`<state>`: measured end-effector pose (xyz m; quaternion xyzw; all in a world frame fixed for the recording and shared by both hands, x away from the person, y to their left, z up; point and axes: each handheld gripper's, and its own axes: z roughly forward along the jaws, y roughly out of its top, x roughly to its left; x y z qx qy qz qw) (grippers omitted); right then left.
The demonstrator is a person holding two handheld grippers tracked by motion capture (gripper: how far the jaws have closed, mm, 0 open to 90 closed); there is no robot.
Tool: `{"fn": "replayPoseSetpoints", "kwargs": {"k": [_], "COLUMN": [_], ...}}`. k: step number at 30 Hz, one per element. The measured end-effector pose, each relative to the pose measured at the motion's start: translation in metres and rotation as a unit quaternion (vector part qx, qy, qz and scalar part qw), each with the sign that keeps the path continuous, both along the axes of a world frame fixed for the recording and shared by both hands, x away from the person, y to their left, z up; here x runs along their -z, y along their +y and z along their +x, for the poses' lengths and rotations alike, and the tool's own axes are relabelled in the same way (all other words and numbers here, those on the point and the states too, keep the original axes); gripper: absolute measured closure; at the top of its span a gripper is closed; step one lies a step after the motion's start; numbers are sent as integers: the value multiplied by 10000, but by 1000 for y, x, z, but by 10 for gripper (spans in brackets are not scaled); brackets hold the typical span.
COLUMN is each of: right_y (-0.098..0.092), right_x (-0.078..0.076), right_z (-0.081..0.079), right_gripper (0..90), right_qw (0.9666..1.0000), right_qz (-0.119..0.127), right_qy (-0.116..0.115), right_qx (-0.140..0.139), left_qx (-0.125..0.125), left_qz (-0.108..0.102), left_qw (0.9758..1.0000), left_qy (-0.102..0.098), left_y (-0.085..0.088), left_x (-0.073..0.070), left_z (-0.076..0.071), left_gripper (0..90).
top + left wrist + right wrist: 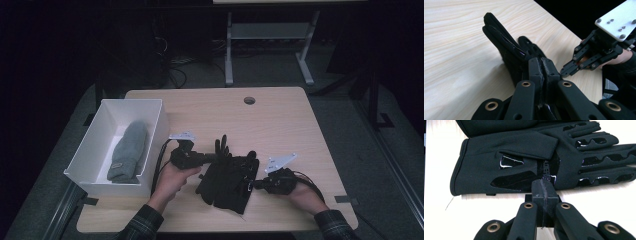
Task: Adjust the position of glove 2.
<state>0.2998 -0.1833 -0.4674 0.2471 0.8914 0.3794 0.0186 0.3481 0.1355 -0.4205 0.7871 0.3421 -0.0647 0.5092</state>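
Observation:
A pair of black gloves (227,177) lies stacked near the table's front middle, fingers pointing away. My left gripper (212,159) reaches in from the left, its jaws shut. In the left gripper view its tips (543,65) rest against the glove (506,50); I cannot tell whether any fabric is pinched. My right gripper (254,184) comes in from the right, also shut. In the right gripper view its tips (544,185) sit at the edge of the upper glove's (506,147) glossy-patched palm. The right gripper (562,72) also appears at the right in the left gripper view.
A white open box (95,150) stands at the table's left edge with a grey mitten (129,150) inside. The light wooden table (280,125) has a cable hole (249,100) near its far edge. Beyond it, a metal desk frame (270,40) stands on the dark floor.

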Motion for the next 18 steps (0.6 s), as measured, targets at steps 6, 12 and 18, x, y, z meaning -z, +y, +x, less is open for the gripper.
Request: {"fn": "replayPoseSetpoints", "kwargs": {"k": [6,12,18], "right_y": [14,31,42], "right_x": [1,0,0], "right_z": [1,3,5], "right_gripper": [900,900,900], "right_qw": [10000,9999,9998], "right_qz": [-13,-8,-6], "right_qy": [-36,-91,-147], "right_qx": [-36,-96,-124], "left_qx": [142,196,258], "left_qz": [32,104,182], "left_qw": [9999,9998,9995], "left_qy": [-9,-24,18], "left_y": [-12,-21,-32], "left_x": [-1,1,7], "left_z": [0,2,3], "left_gripper": [874,874,874]}}
